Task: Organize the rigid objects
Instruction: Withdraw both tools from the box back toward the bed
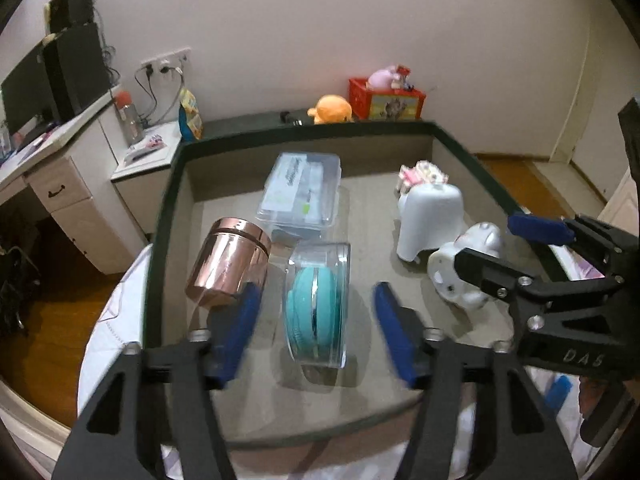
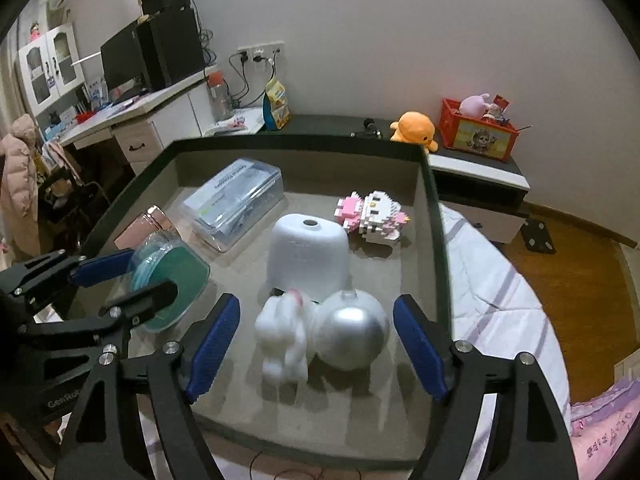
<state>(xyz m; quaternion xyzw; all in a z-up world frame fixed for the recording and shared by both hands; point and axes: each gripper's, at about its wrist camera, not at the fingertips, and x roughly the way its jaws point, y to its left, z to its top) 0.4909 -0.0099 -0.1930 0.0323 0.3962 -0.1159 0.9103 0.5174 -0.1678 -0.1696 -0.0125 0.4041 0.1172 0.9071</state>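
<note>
A dark-rimmed grey tray (image 1: 164,208) holds everything. A clear round case with a teal item (image 1: 316,308) stands on edge between the blue pads of my left gripper (image 1: 316,296). There is a gap on both sides, so the gripper is open. A rose-gold canister (image 1: 228,264) lies just left of it. In the right wrist view, a white figurine with a silver ball (image 2: 320,332) sits between the pads of my right gripper (image 2: 316,304). The pads stand apart from it, so this gripper is open too. A white dome (image 2: 308,252) stands just behind the figurine.
A clear rectangular box (image 2: 236,200) lies at the tray's back left, a pink-and-white block figure (image 2: 372,214) at the back right. Beyond the tray are an orange plush (image 2: 412,128), a red crate (image 2: 476,132) and a desk with a monitor (image 2: 120,60). Bedding (image 2: 492,292) surrounds the tray.
</note>
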